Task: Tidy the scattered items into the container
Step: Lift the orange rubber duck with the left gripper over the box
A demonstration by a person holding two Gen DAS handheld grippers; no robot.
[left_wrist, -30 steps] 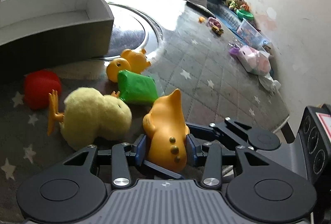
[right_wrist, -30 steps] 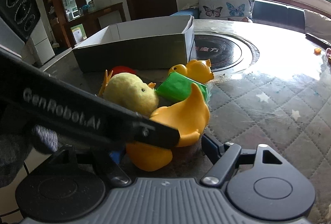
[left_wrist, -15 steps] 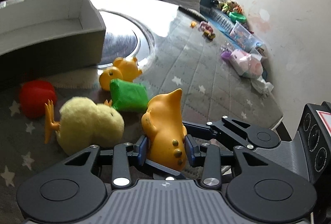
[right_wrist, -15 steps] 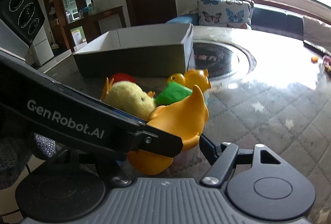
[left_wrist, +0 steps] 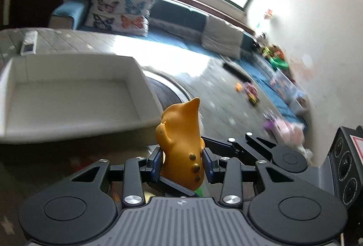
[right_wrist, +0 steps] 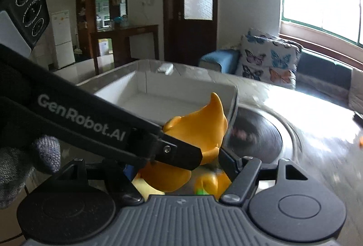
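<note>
My left gripper (left_wrist: 182, 164) is shut on an orange rubber duck (left_wrist: 181, 146), held tail up in the air in front of the empty white box (left_wrist: 68, 96). The same duck (right_wrist: 199, 128) shows in the right wrist view, with the left gripper's black arm (right_wrist: 90, 123) across it and the box (right_wrist: 158, 96) behind. My right gripper (right_wrist: 181, 168) is open; its jaws stand wide on either side of the held duck without touching it. A smaller yellow duck (right_wrist: 213, 182) and a bit of a green item (right_wrist: 199, 191) show low between the jaws, blurred.
A round dark hotplate (right_wrist: 256, 139) is set in the table right of the box. A white remote (left_wrist: 29, 44) lies behind the box. Small toys (left_wrist: 249, 91) lie on the far table. A sofa with butterfly cushions (left_wrist: 120, 10) stands behind. A wall is at right.
My left gripper has lifted the orange duck off the table and tilted up toward the box. The plush chick, red ball and green item have dropped out of the left view.
</note>
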